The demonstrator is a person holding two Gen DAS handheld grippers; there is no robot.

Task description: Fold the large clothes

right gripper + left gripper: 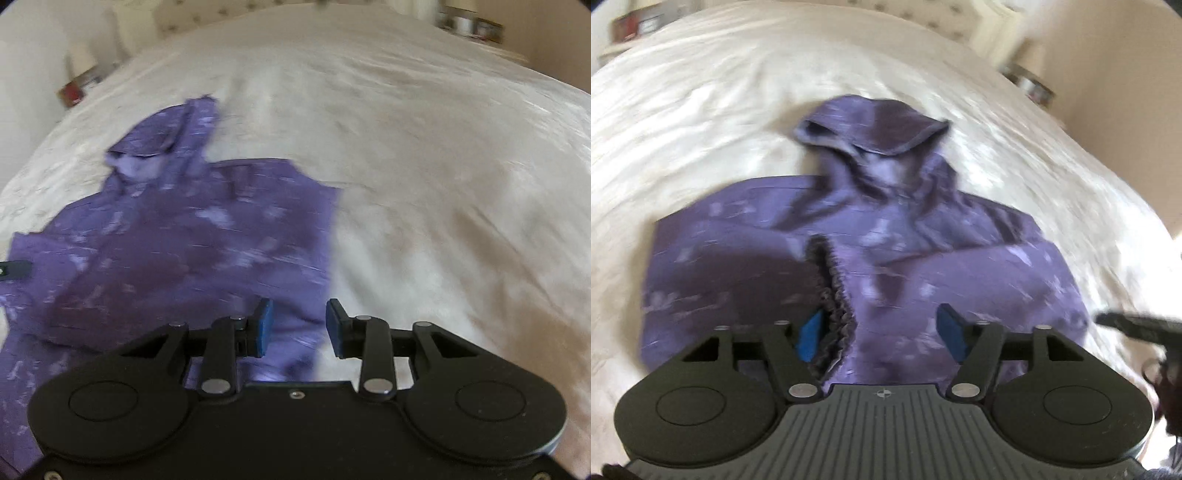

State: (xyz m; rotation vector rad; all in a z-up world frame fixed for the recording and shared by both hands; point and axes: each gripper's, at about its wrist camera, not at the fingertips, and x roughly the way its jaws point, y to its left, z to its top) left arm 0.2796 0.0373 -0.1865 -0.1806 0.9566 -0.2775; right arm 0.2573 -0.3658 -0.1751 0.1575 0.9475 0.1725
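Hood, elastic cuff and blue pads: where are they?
Hood [875, 127]: left wrist view, its opening.
Cuff [831, 295]: left wrist view, gathered edge.
Pads [263, 328]: right wrist view, left pad's face.

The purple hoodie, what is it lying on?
The purple hoodie lies on a cream bedspread that shows all around it. Whatever is directly under the hoodie, or beneath the bedspread, is covered and cannot be seen.

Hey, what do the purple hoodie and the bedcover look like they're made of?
Hoodie: soft knit, probably cotton fleece, matte, with pale bleach-like blotches and a gathered elastic cuff. Bedcover: cream woven cloth, faint sheen, fine crinkles; the blur leaves the weave unclear.
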